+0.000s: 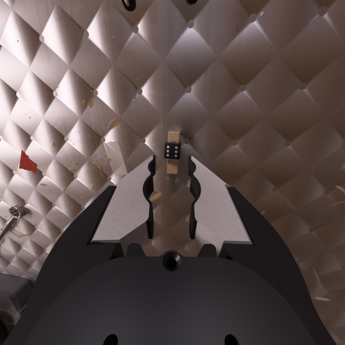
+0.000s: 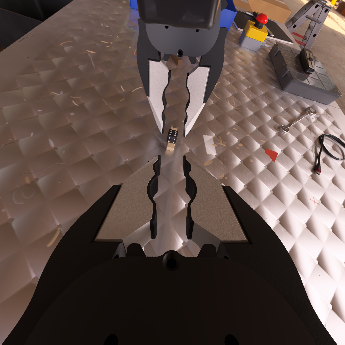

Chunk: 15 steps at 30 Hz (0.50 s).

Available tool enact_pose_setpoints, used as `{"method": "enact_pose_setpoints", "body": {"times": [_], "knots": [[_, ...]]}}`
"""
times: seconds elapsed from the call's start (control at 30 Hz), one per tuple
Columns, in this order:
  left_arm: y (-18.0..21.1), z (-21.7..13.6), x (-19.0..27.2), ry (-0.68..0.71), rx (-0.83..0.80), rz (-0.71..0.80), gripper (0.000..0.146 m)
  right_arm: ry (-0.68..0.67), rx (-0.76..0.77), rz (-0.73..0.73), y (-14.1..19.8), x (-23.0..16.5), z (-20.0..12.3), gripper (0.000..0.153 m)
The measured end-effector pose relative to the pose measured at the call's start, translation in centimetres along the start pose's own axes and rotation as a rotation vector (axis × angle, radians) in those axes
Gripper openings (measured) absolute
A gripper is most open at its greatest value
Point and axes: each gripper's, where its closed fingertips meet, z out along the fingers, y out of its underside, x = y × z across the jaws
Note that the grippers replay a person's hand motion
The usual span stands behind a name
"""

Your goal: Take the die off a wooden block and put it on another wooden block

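Note:
A black die with white pips sits on a light wooden block that lies flat on the metal table. In the right wrist view the die rests on the same block. My left gripper is open and empty and points down just above the die; seen from the right wrist view, its tips straddle the die without touching it. My right gripper is open and empty, low over the table, a short way in front of the block. A second wooden block shows behind the left gripper, partly hidden.
On the quilted metal table: a red scrap, a wrench, a black cable, a grey box, a yellow box with a red button, and a blue bin. Wood shavings are scattered about.

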Motion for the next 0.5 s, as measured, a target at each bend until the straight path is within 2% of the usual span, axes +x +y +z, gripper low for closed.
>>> {"method": "enact_pose_setpoints", "body": {"times": [0.07, 0.17, 0.33, 0.5], "knots": [[-0.3, -0.1, -0.1, -0.007, 0.02, -0.007, 0.046, -0.001, -0.001, 0.004, 0.1, 0.1, 0.0, 0.024], [-1.0, -1.3, -0.6, -0.039, 0.085, -0.029, 0.053, 0.005, -0.007, 0.01, 0.4, 0.3, 0.0, 0.024], [-0.7, -6.4, -1.9, -0.167, 0.222, -0.105, 0.055, 0.084, 0.006, 0.033, 0.3, 2.1, -0.9, 0.023], [3.0, -12.3, -2.9, -0.336, 0.267, -0.209, 0.052, 0.169, 0.006, 0.075, 0.6, 3.9, -1.7, 0.022]]}}
